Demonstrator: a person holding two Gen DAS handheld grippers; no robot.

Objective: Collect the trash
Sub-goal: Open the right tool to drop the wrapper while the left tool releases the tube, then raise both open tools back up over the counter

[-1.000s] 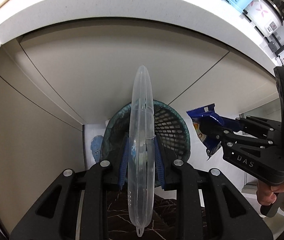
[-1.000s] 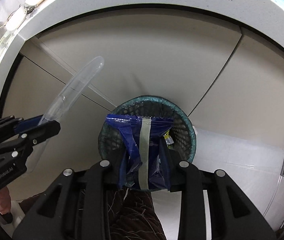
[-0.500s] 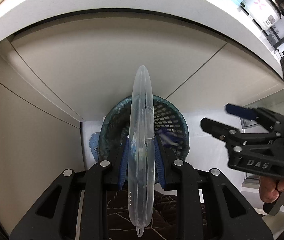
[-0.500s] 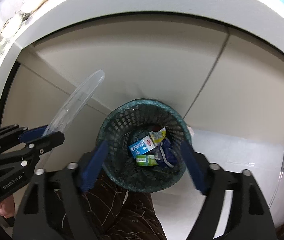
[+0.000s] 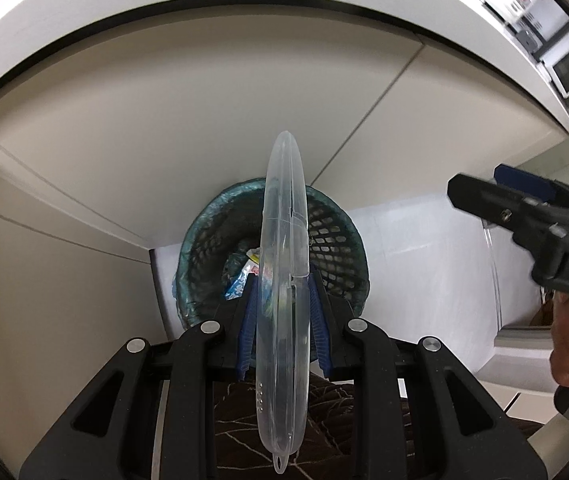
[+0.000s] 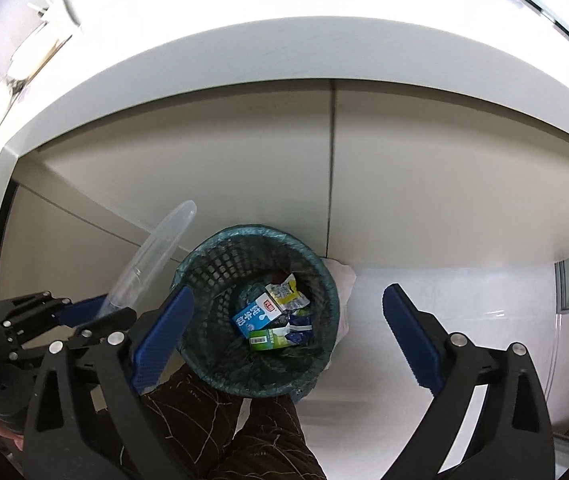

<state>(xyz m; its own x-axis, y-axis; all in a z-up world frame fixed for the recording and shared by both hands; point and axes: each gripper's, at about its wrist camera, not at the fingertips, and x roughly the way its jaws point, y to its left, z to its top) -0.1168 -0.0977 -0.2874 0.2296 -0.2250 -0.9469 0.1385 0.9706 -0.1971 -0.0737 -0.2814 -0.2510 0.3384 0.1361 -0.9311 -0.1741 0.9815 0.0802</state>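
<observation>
My left gripper (image 5: 283, 304) is shut on a clear plastic lid (image 5: 284, 280), held edge-on above the dark green mesh trash basket (image 5: 336, 240). The lid also shows in the right wrist view (image 6: 152, 258), left of the basket (image 6: 204, 264). My right gripper (image 6: 288, 320) is wide open and empty above the basket. Inside the basket lie a blue milk carton (image 6: 254, 316), a blue snack wrapper (image 6: 298, 326) and other packets. The right gripper also shows in the left wrist view (image 5: 480, 196), to the right of the basket.
Beige cabinet doors (image 6: 424, 184) stand behind the basket under a white countertop (image 6: 244, 64). The floor is white tile (image 6: 464, 300). The person's dark patterned trouser leg (image 6: 244, 432) is just in front of the basket.
My right gripper opened and the blue snack wrapper dropped into the basket. The right gripper then drew back up and to the right. The left gripper kept holding the lid.
</observation>
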